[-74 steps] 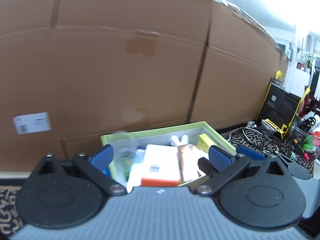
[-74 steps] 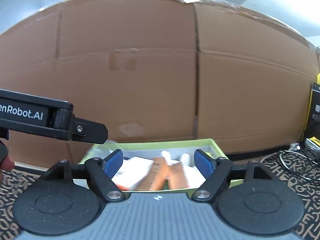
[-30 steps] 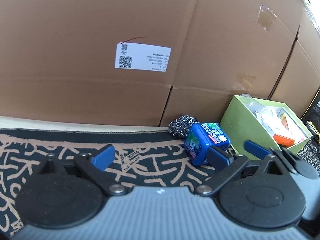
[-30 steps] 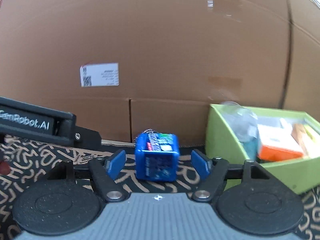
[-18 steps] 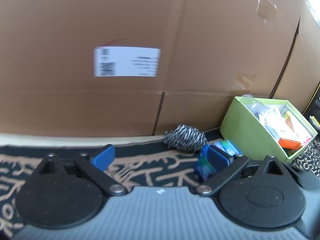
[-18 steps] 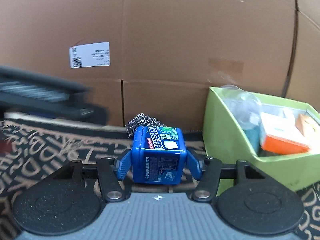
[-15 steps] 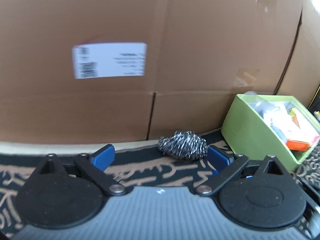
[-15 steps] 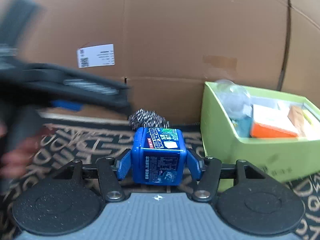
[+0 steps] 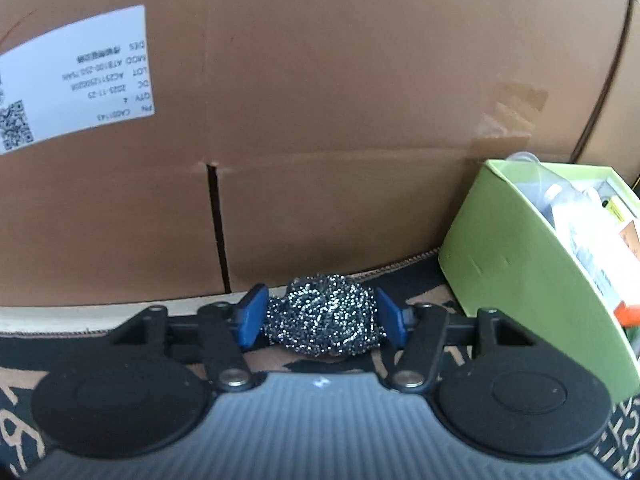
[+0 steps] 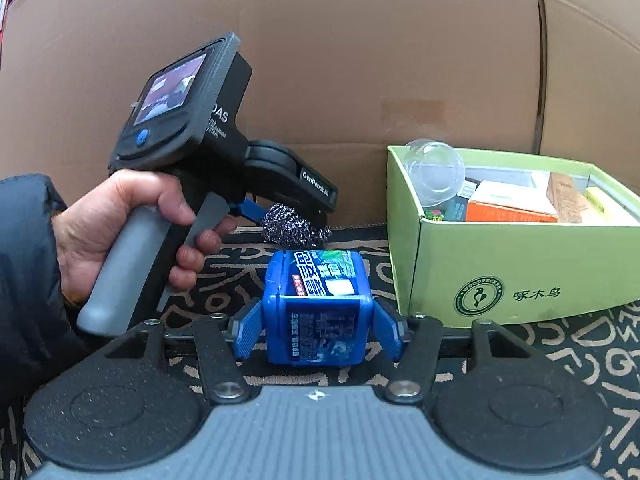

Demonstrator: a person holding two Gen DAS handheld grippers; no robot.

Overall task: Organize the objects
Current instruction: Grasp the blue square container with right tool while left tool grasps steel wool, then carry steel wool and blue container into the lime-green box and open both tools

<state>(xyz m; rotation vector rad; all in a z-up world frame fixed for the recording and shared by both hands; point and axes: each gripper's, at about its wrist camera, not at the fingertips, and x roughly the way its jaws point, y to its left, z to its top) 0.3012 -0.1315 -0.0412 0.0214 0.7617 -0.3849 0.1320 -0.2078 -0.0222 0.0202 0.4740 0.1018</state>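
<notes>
A steel wool scourer (image 9: 324, 320) lies on the patterned mat at the foot of the cardboard wall. My left gripper (image 9: 320, 316) is around it, jaws closing, and both blue pads touch its sides. The right wrist view shows the same scourer (image 10: 294, 226) behind a blue plastic container (image 10: 316, 308) with a printed label. My right gripper (image 10: 318, 332) is shut on that container, one pad on each side wall. A person's hand (image 10: 120, 216) squeezes the left tool's handle.
A light green cardboard box (image 10: 520, 272) stands right of the container, holding a clear cup (image 10: 434, 172), an orange packet and other boxes. The same green box (image 9: 520, 280) is close on the left gripper's right. A tall cardboard wall (image 9: 340, 120) runs along the back.
My left gripper swung from the green box to the scourer and its wide jaws came in onto it. My right gripper reached the blue container and shut on its sides.
</notes>
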